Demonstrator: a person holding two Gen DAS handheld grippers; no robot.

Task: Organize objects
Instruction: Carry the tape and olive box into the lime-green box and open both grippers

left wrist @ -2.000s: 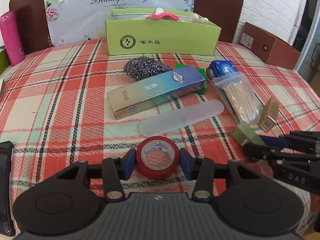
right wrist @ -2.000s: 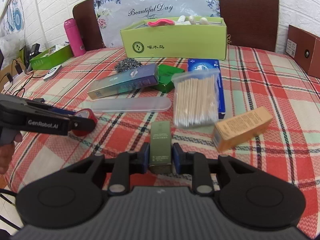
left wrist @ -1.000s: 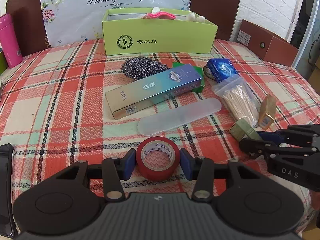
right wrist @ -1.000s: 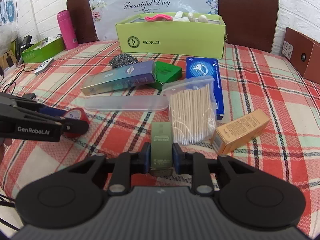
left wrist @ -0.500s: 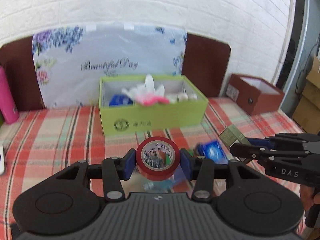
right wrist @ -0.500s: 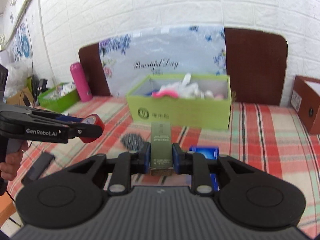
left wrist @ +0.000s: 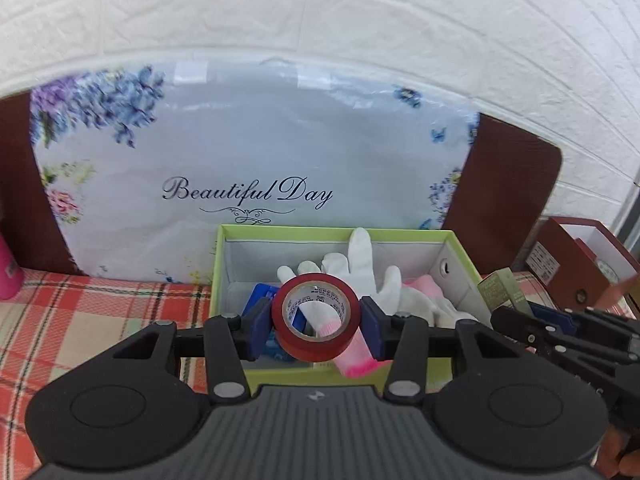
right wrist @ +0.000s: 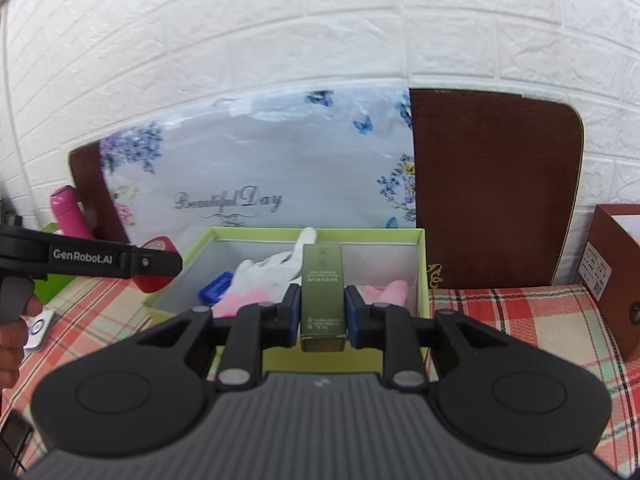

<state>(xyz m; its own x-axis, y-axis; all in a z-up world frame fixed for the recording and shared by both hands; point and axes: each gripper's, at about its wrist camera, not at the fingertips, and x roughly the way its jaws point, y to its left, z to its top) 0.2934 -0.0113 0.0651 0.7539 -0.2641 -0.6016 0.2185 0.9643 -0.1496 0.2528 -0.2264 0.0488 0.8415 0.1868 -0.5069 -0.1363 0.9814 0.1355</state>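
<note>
Left gripper (left wrist: pixel 316 330) grasps the red tape roll (left wrist: pixel 315 317), right gripper (right wrist: pixel 322 314) the olive carton (right wrist: pixel 322 294); lower both inside the green box (left wrist: pixel 460 254) at frame centre, clear of the white glove (left wrist: pixel 362 268), before letting go.

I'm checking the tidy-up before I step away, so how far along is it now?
Done: white gloves and pink items already lie in the green box. In hand: the left gripper holds red tape and the right gripper an olive carton, both by the box, unreleased. What remains on the table is out of view.

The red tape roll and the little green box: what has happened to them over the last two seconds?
Both were lifted off the table and carried to the open green box. The left gripper still clamps the red tape roll; the right gripper still clamps the small olive box. Neither was released.
</note>
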